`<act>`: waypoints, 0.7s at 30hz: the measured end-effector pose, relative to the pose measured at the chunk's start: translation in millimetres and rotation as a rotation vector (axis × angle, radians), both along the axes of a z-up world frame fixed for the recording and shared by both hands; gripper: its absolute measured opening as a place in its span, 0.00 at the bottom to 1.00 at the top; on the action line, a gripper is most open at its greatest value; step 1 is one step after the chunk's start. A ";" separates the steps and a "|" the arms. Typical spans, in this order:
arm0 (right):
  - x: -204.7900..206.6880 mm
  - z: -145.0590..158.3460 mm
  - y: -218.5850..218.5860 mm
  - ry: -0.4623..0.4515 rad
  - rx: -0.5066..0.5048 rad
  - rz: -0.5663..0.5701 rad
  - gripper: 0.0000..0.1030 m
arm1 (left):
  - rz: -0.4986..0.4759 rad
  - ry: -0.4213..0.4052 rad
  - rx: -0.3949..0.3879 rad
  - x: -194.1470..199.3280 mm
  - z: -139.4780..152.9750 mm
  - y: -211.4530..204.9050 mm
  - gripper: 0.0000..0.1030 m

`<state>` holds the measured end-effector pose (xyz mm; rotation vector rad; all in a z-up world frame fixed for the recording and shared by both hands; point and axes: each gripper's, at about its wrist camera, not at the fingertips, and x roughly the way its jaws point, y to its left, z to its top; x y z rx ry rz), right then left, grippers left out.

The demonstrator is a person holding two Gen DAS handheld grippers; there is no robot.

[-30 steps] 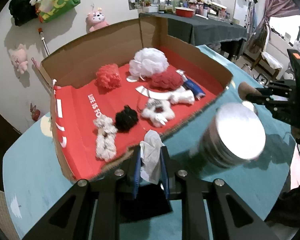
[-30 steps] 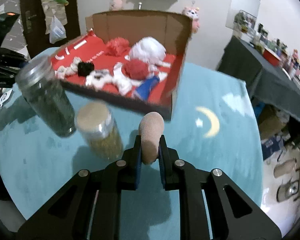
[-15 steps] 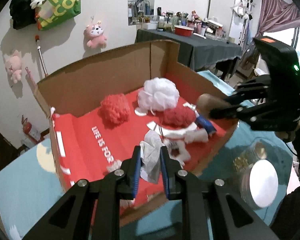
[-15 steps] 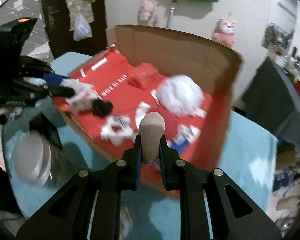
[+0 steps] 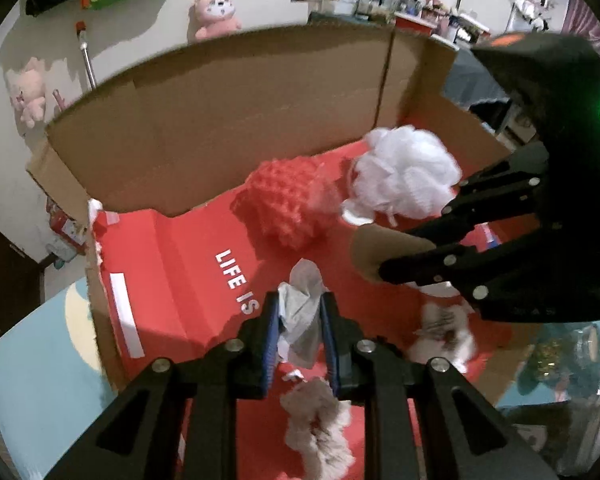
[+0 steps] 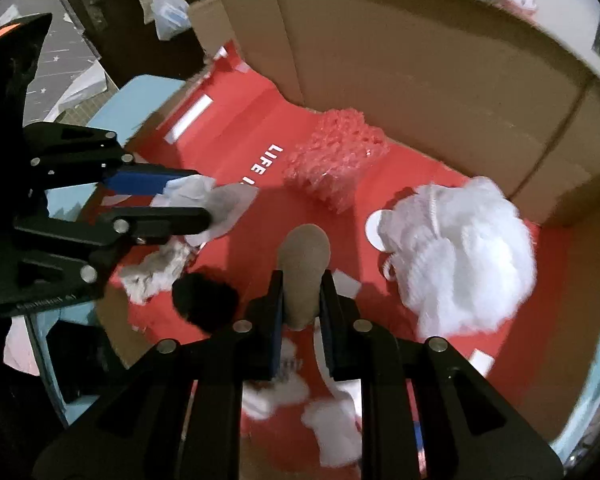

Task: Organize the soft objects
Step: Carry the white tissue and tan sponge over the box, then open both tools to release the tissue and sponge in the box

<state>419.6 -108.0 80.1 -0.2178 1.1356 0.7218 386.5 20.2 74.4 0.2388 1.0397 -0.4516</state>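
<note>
Holding both grippers over the open cardboard box (image 5: 220, 120) with its red liner (image 5: 188, 280). On the left, our left gripper (image 5: 300, 332) has its jaws pinched nearly closed on a crumpled white tissue (image 5: 302, 312), hanging above the liner by the "LIFE IS" print. Below it lies a fluffy beige scrunchie (image 5: 320, 428). Mid-box sits a red mesh bath pouf (image 5: 288, 204), with a white bath pouf (image 5: 404, 172) just beside it toward the right wall. On the right, our right gripper (image 6: 300, 308) is clamped on a tan rounded sponge (image 6: 304, 268), also above the liner; a black pompom (image 6: 204, 300) lies near its left.
</note>
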 end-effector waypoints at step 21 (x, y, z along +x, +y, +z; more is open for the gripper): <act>7.4 -11.8 25.9 0.002 -0.082 0.009 0.56 | 0.085 0.032 -0.006 7.5 -7.9 17.6 0.60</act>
